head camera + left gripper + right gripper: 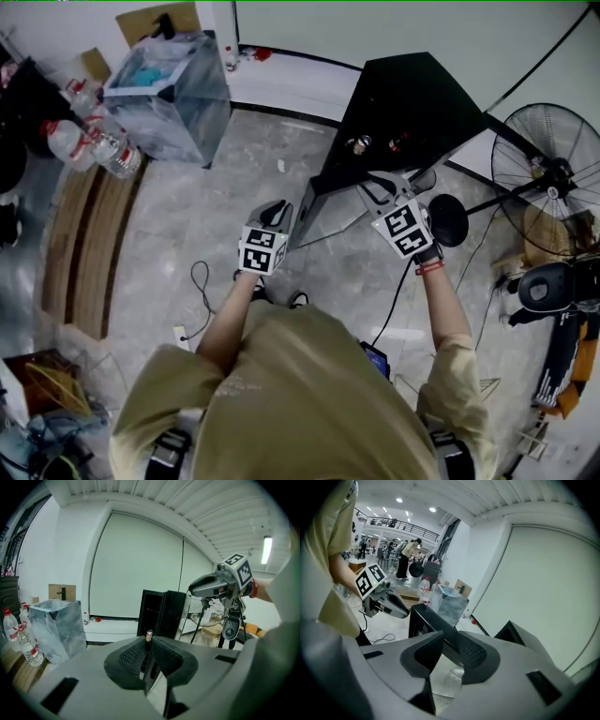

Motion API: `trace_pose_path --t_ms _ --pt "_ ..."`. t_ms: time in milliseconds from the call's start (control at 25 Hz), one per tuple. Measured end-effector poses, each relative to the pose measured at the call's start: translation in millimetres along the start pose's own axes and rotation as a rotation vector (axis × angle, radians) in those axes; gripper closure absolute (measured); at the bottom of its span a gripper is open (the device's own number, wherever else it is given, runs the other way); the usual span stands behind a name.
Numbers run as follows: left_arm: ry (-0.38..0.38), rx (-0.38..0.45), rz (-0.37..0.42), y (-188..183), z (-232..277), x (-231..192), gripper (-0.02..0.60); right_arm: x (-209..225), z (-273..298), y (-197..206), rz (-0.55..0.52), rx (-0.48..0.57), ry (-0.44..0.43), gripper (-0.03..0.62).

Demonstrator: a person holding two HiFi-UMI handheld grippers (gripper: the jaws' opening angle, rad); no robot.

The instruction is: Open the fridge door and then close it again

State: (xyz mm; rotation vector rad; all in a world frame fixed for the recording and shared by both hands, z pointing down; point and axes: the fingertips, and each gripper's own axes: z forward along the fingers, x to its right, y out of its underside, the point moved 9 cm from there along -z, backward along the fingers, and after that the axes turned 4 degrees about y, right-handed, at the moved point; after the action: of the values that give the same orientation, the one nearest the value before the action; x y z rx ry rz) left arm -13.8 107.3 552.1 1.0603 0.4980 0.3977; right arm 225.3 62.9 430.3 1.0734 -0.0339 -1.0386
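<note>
- I stand on a grey marble floor (pixel 187 216), looking steeply down. A small black fridge (pixel 412 103) is just ahead, a little to my right. Its glass door (pixel 333 217) hangs open, swung out toward me.
- 1 can (pixel 149 635) stands on a shelf inside the open cabinet.
- My left forearm (pixel 230 314) is bare and reaches forward from my chest with the elbow bent. My left gripper (pixel 279 208) points away from me and slightly down. Its tip is just beside the door's free edge.
- In the left gripper view those jaws sit almost together, with only a thin slit between the pads, and they clamp nothing. The door's edge and the can line up beyond the slit.
- My right forearm (pixel 445 305) stretches out straighter, with a red band (pixel 429 268) at the wrist. My right gripper (pixel 373 183) points forward and down at the top of the door, close to the fridge front.
- In the right gripper view those jaws stand apart and the door's black top rail runs between them. The rail sits close to the pad on the picture's right, and a clear gap shows on the other side, so nothing is pinched.
- The 2 marker cubes face up toward my head. The right one is tilted.
- A foil-lined bin (pixel 173 94) and water bottles (pixel 94 141) stand well off to my left. A floor fan (pixel 548 178) stands to my right.
</note>
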Motion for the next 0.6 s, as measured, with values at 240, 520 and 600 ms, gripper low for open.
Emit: trace_pose_path --t_ms 240,520,600 --pt "0.041 -0.067 0.0 18 10 3 0.489 1 3 -2 -0.12 -0.032 -0.087 0.429" --pt "0.119 -0.167 0.003 39 25 9 0.402 -4 13 -5 -0.274 -0.087 -0.183 0.338" --pt "0.144 -0.184 0.0 44 32 13 0.39 -3 17 -4 -0.309 -0.1 -0.195 0.332"
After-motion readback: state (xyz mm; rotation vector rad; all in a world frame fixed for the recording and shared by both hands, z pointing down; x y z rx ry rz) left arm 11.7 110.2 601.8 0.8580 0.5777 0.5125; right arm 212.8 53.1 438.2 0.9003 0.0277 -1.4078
